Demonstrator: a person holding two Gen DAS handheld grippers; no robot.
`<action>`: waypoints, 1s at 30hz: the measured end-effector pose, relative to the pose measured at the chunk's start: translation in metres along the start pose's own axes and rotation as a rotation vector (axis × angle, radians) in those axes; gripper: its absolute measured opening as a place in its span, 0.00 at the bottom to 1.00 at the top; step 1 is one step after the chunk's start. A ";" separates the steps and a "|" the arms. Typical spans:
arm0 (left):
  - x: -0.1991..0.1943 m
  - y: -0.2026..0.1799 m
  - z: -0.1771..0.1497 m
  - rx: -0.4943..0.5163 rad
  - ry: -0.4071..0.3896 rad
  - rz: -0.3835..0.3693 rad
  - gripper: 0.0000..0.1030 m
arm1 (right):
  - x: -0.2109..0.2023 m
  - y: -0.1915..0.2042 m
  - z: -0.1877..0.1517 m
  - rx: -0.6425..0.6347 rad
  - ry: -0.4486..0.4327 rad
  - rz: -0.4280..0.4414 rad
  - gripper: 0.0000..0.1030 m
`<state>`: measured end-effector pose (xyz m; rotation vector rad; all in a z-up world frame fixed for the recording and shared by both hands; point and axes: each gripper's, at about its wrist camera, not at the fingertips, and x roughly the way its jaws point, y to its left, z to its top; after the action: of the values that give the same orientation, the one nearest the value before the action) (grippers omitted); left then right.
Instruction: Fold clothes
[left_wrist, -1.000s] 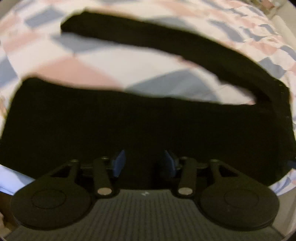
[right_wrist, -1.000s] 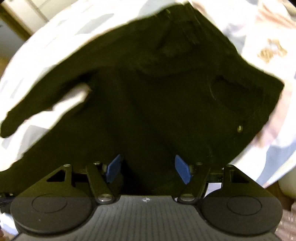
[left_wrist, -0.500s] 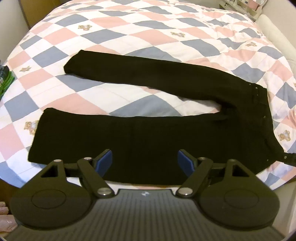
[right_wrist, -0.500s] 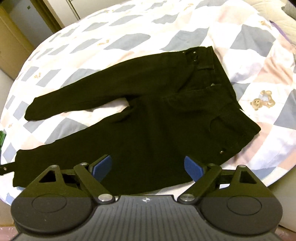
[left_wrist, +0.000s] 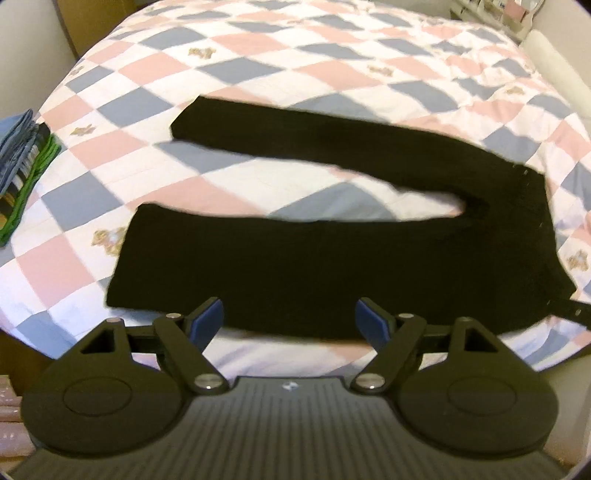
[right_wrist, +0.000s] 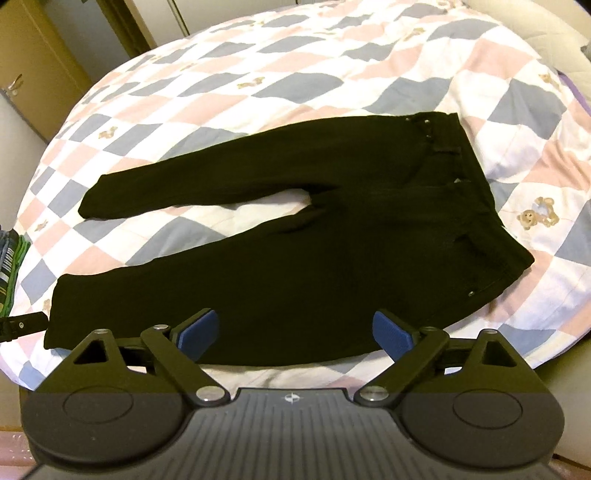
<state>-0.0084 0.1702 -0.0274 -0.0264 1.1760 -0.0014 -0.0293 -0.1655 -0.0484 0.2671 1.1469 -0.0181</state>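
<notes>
A pair of black trousers (left_wrist: 332, 266) lies flat on the checked quilt, legs spread in a V, waist to the right. It also shows in the right wrist view (right_wrist: 314, 236), waistband at the upper right. My left gripper (left_wrist: 290, 319) is open and empty, held above the near leg's front edge. My right gripper (right_wrist: 293, 330) is open and empty, above the near edge of the trousers below the hip. Neither touches the cloth.
The bed's quilt (left_wrist: 295, 55) has pink, blue and white diamonds with small bears. A stack of folded clothes (left_wrist: 22, 162) sits at the left edge, also seen in the right wrist view (right_wrist: 9, 258). A wooden cupboard (right_wrist: 33, 74) stands beyond the bed.
Both grippers have opened wide and pulled back and up from the trousers. The trousers now lie spread flat on the quilt, seen from farther away.
</notes>
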 end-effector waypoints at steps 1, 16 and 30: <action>-0.001 0.007 -0.003 0.000 0.006 -0.001 0.74 | -0.001 0.006 -0.004 0.002 0.001 -0.004 0.91; -0.022 0.056 -0.024 0.136 -0.016 -0.102 0.75 | -0.025 0.074 -0.068 0.064 -0.032 -0.059 0.93; -0.022 0.050 -0.032 0.237 -0.015 -0.173 0.75 | -0.042 0.071 -0.099 0.161 -0.065 -0.113 0.94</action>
<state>-0.0468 0.2197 -0.0201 0.0803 1.1492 -0.2926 -0.1250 -0.0800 -0.0341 0.3423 1.0960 -0.2179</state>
